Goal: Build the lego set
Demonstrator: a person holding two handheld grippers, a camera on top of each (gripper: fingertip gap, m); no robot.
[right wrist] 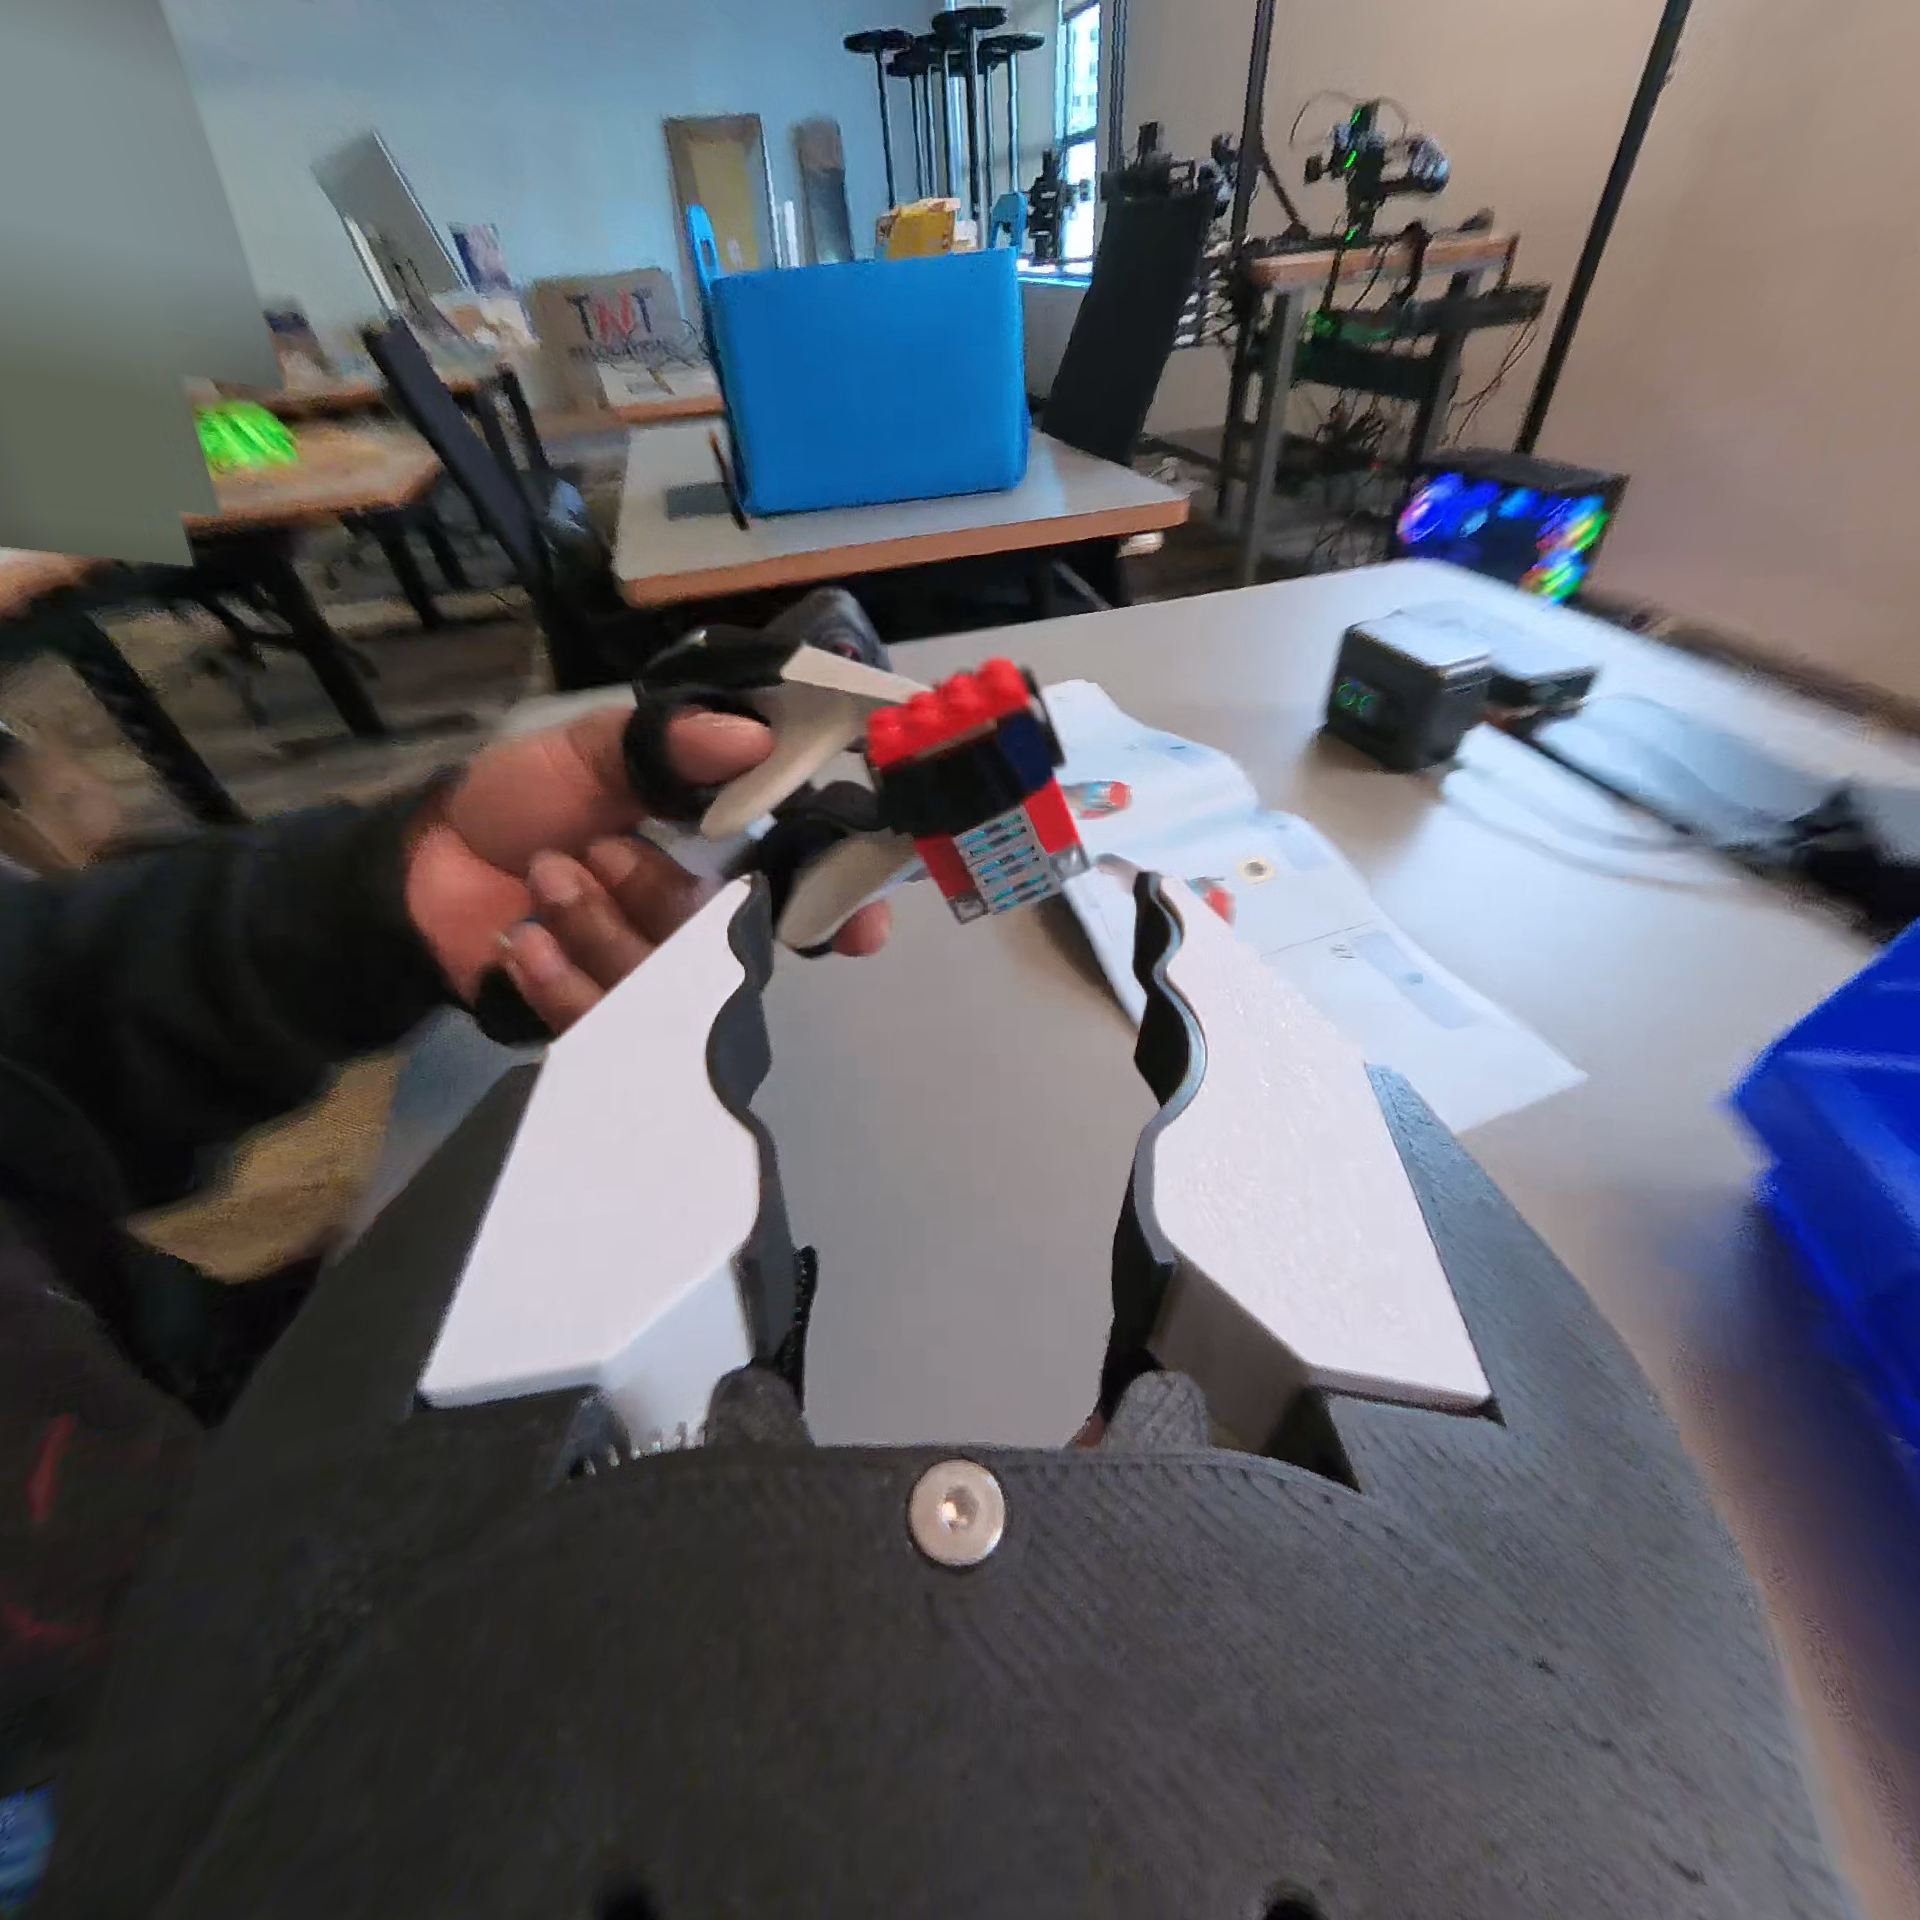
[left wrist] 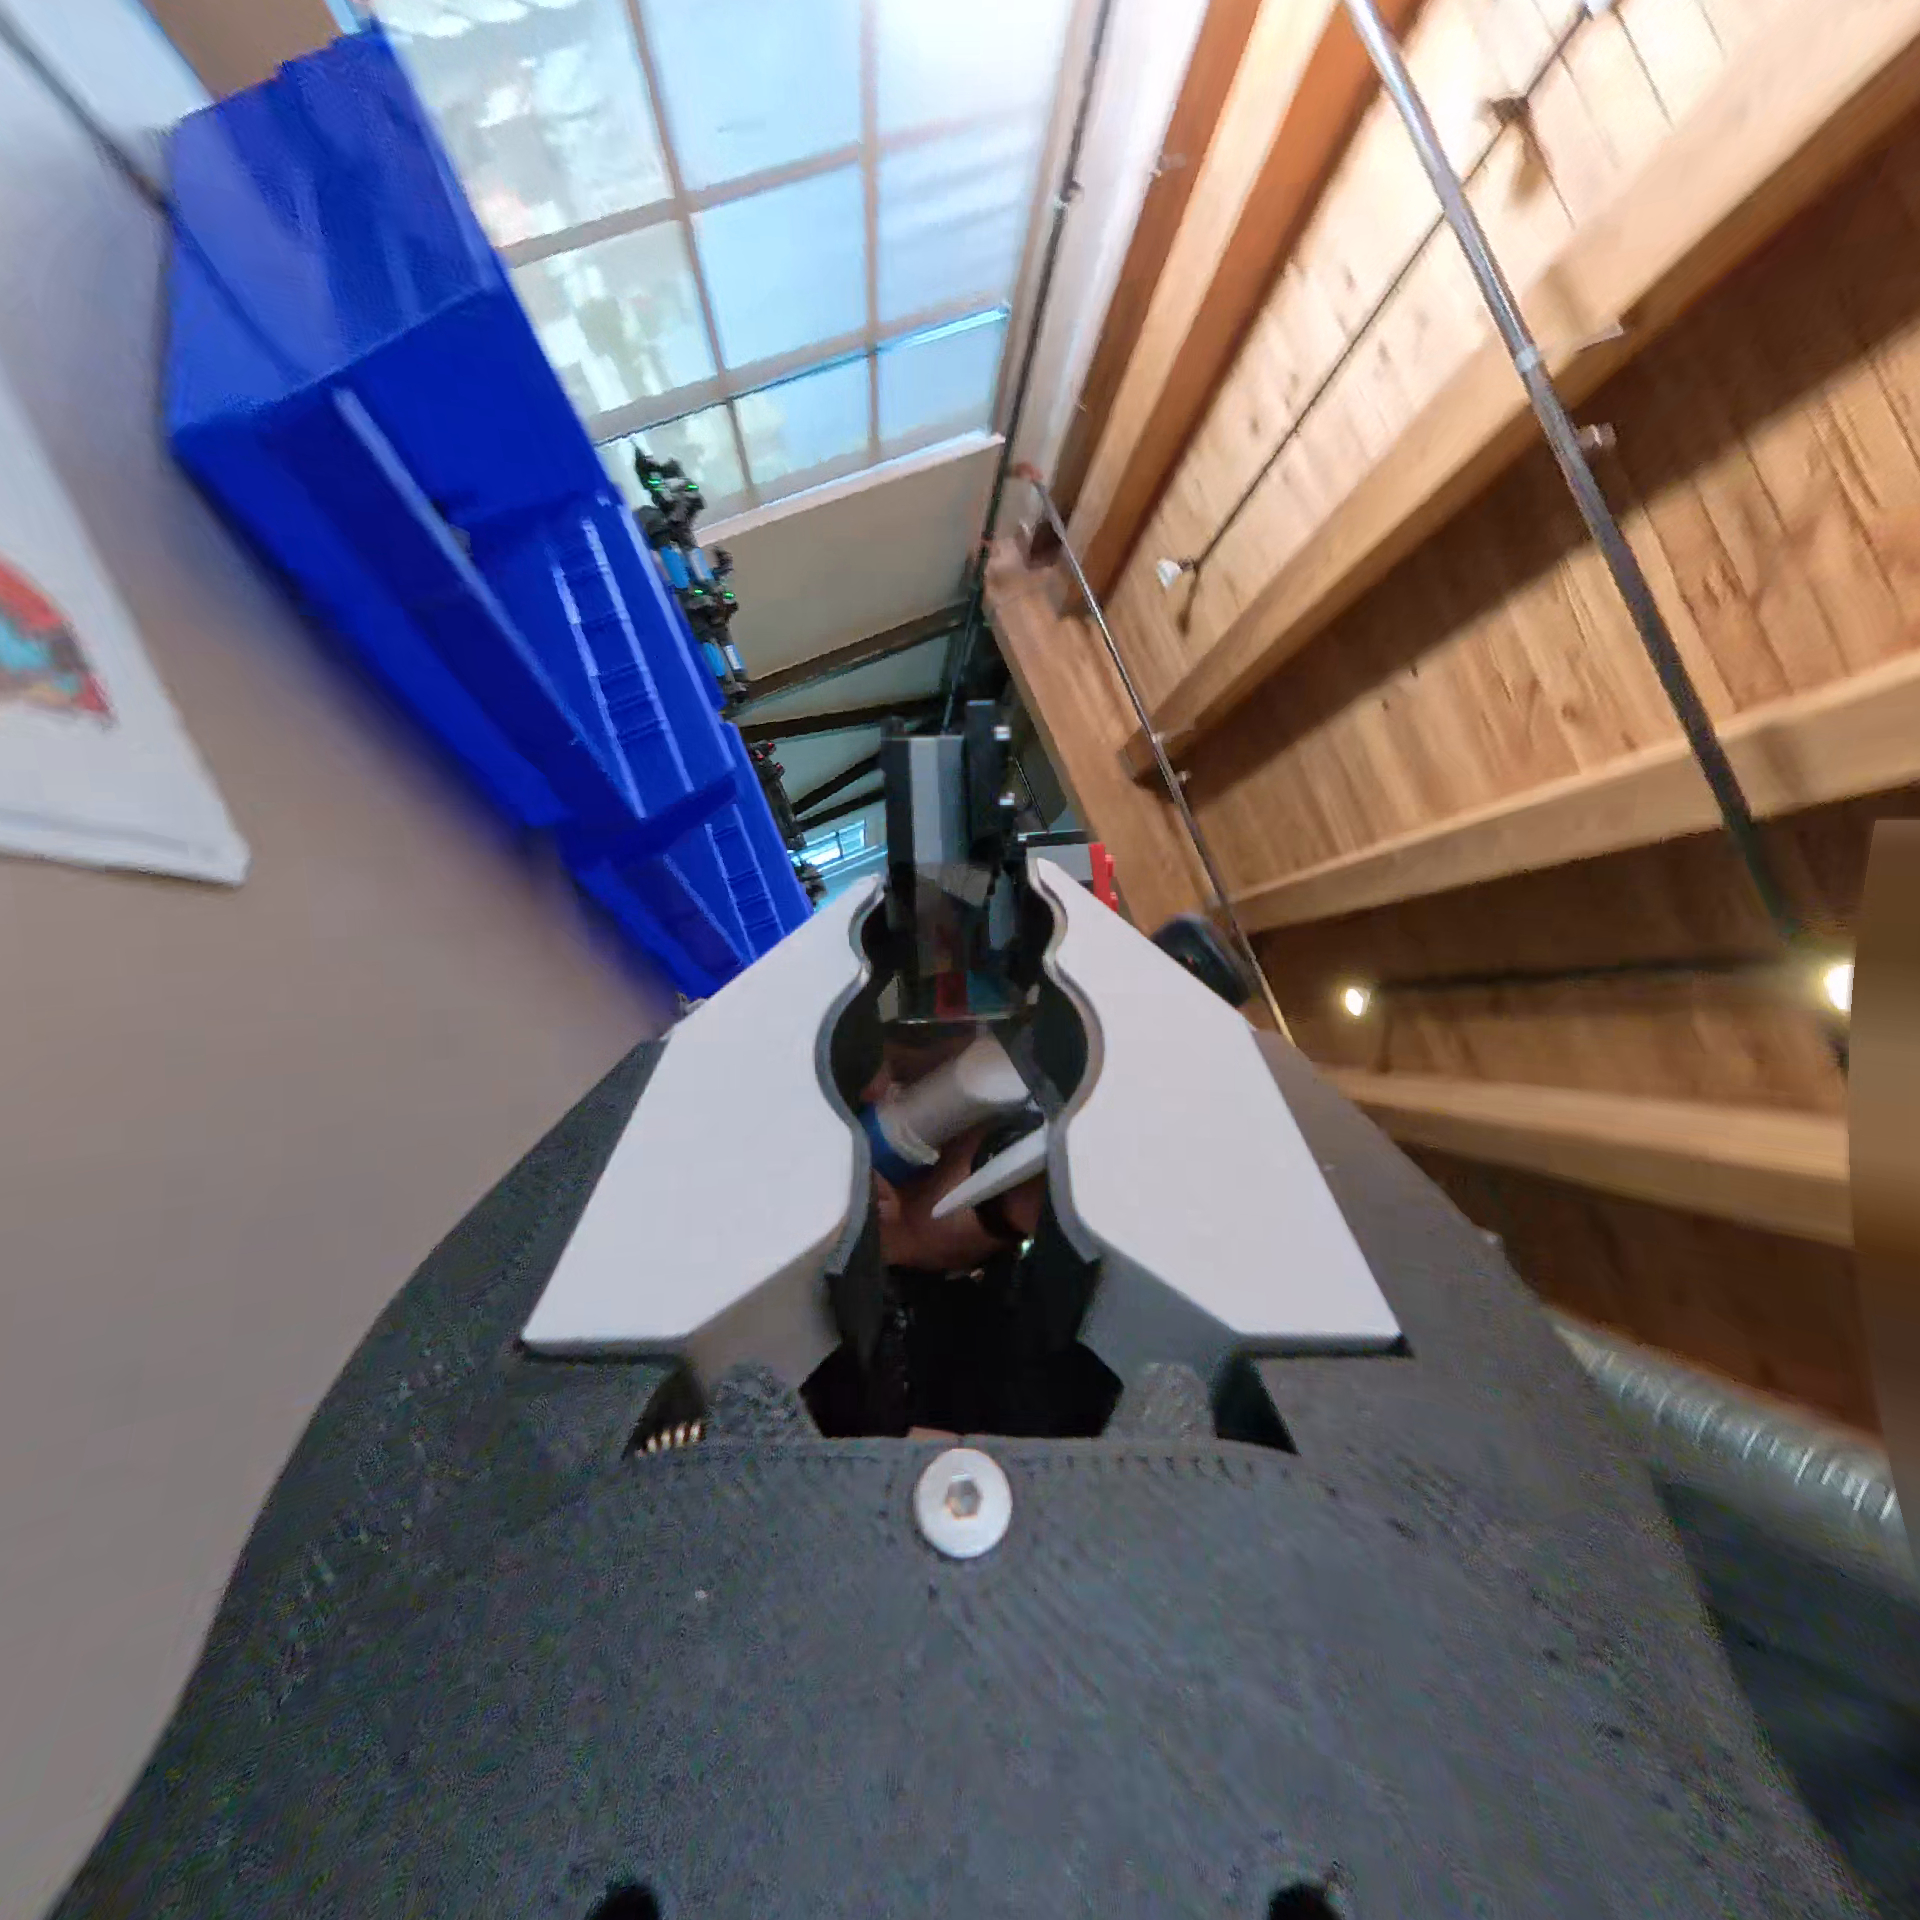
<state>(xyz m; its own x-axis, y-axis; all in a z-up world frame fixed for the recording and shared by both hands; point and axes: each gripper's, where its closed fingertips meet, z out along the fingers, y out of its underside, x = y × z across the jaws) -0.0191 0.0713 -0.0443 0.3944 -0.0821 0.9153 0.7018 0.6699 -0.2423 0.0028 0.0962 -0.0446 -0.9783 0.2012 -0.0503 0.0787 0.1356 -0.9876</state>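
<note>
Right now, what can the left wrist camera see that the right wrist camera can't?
Only the left wrist view shows the wooden ceiling, a big window and a silver duct.

Only the right wrist view shows the table, the instruction booklet, a small black box, a light blue tub and the hand working the left gripper.

Both show the lego model, which the left gripper is shut on, and dark blue bins.

I see lettering on a cardboard box [right wrist: 613, 338] just left of the blue bin [right wrist: 868, 379], and blurred print on the instruction sheets [right wrist: 1247, 862] before it.
</note>
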